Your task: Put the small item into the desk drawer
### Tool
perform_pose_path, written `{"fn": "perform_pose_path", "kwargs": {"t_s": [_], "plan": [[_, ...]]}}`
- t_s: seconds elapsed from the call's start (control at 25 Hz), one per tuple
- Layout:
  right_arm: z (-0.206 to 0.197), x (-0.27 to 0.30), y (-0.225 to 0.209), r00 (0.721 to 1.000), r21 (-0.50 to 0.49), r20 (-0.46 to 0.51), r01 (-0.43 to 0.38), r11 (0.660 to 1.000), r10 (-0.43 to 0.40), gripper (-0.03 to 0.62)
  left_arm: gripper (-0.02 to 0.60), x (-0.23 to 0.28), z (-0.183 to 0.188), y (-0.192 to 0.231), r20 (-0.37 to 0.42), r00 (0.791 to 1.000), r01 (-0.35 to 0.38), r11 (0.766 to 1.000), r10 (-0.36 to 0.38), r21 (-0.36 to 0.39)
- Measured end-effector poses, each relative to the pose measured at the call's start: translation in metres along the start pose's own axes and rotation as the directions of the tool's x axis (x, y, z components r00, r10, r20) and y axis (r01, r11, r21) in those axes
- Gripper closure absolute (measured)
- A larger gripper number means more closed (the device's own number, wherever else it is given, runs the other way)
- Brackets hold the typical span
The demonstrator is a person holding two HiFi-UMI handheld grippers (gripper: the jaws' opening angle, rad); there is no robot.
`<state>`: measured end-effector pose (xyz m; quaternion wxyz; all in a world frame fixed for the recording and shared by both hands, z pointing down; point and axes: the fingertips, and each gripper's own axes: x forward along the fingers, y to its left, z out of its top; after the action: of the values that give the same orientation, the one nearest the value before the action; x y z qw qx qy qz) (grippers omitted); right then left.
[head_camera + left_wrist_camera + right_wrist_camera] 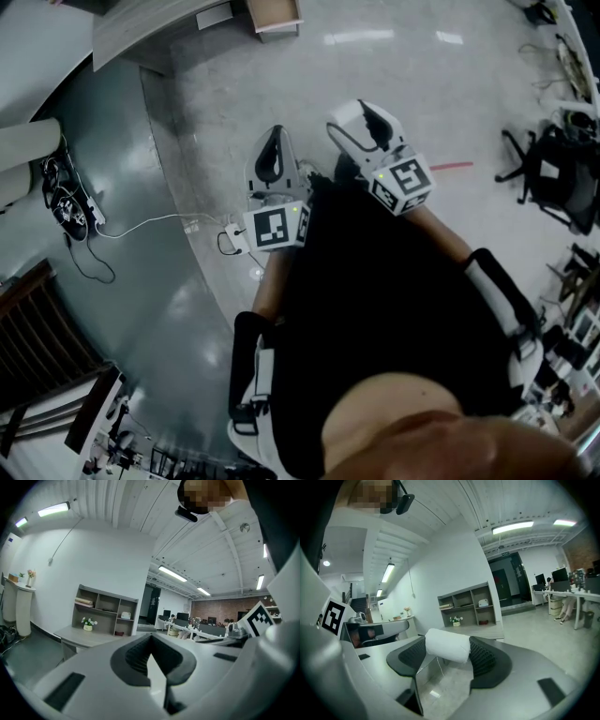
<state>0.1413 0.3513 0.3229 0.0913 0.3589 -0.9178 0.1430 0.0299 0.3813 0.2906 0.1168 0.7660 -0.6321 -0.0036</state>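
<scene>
My right gripper (447,646) is shut on the small item, a white roll of cloth (446,644) lying crosswise between its dark pads. My left gripper (151,656) is shut with nothing in it. In the head view both are held close in front of the person's body above the floor, the left gripper (272,157) lower and the right gripper (367,122) a little farther out. A grey desk (485,631) with a cubby shelf (466,603) behind it stands some way ahead. The desk (155,33) lies at the top left of the head view, and a wooden drawer (275,15) stands out beside it.
A white cable and a power strip (73,208) lie on the dark curved floor strip at the left. A black office chair (553,178) stands at the right, near a red floor mark (450,167). Long office tables (211,632) with people run across the far room.
</scene>
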Motion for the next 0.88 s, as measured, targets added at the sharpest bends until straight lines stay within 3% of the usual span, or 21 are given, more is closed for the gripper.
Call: {"fn": "perform_pose_path", "kwargs": {"t_s": [0.44, 0.88], "plan": [[0.011, 0.042, -0.01, 1.0, 0.009, 0.016, -0.012, 1.0, 0.012, 0.309, 0.591, 0.026, 0.002, 0.02, -0.012, 1.0, 0.002, 1.0, -0.002, 0.007], [0.035, 0.12, -0.068, 0.999, 0.003, -0.003, -0.048, 0.999, 0.048, 0.309, 0.591, 0.12, 0.011, 0.055, -0.032, 0.999, -0.029, 1.0, 0.029, 0.005]]}}
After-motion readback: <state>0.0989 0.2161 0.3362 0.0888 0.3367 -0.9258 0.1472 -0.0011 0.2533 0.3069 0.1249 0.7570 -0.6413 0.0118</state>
